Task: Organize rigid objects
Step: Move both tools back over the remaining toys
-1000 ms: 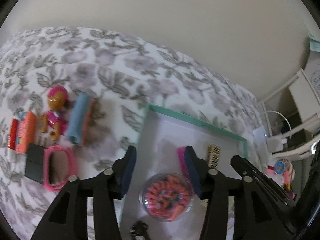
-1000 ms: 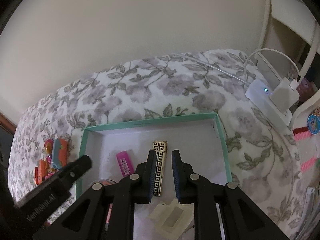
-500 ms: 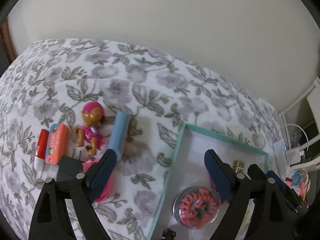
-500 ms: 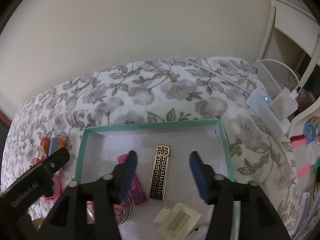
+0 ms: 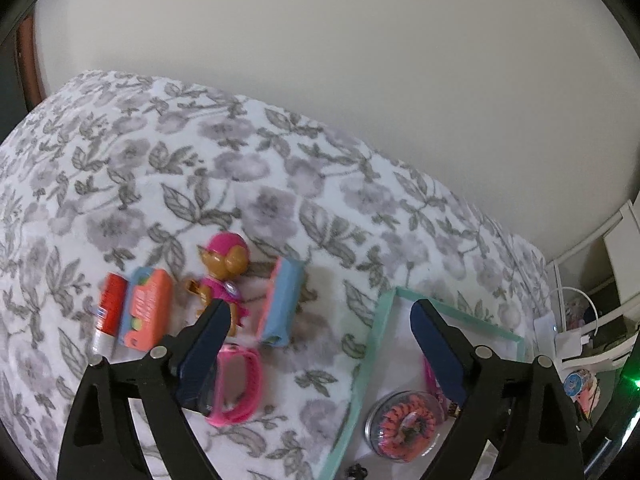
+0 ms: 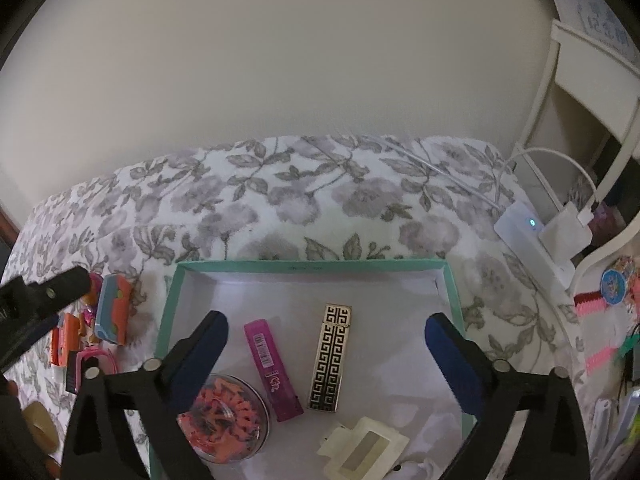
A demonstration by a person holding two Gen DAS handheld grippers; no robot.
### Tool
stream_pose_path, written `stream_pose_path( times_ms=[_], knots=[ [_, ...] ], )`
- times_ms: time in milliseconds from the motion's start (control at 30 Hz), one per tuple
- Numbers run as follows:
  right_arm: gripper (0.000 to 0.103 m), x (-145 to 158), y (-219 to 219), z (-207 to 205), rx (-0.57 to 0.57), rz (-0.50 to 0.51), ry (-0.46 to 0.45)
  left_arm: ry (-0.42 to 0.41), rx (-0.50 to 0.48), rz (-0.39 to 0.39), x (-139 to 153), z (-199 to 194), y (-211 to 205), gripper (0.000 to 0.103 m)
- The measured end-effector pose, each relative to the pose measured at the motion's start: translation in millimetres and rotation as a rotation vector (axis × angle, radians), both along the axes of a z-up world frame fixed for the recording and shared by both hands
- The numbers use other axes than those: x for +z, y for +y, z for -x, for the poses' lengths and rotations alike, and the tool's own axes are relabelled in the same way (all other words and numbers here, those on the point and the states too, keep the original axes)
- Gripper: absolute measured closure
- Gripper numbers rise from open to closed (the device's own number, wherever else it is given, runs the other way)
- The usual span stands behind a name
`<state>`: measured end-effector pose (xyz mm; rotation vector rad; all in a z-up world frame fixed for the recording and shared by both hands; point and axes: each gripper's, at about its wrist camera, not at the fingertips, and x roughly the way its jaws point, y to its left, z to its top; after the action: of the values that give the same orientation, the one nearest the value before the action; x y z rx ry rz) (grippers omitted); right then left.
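Left wrist view: the left claw (image 5: 316, 344) is spread wide and empty above the floral bed (image 5: 240, 184). Below it lie a glue stick (image 5: 108, 312), an orange case (image 5: 146, 314), a pup figurine (image 5: 222, 272), a blue case (image 5: 280, 304) and a pink frame (image 5: 238, 388), all just left of the teal box (image 5: 374, 344).

Right wrist view: the right claw (image 6: 326, 340) gapes empty over the teal box (image 6: 454, 300), which holds a pink case (image 6: 272, 368), a gold patterned case (image 6: 332, 356), a round tub of orange pieces (image 6: 226, 416) and a cream clip (image 6: 362, 454).

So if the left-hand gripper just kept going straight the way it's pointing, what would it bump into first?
Probably the blue and orange toy block, lying on the flowered bedspread just left of the teal box. The left gripper is open and aimed about there, though depth is hard to judge.
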<state>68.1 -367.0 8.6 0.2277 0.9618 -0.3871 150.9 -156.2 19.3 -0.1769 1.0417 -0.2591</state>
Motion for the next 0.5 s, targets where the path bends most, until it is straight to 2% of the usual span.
stream_pose_path(
  times_ms=[167, 500],
  knots=[
    [0.0, 7, 10, -3, 0.021, 0.03, -0.018, -0.015, 0.036, 0.006, 6, -5, 18, 0.005],
    [0.0, 35, 48, -9, 0.1, -0.012, -0.124, -0.02, 0.156, 0.021, 13, -15, 82, 0.004]
  ],
)
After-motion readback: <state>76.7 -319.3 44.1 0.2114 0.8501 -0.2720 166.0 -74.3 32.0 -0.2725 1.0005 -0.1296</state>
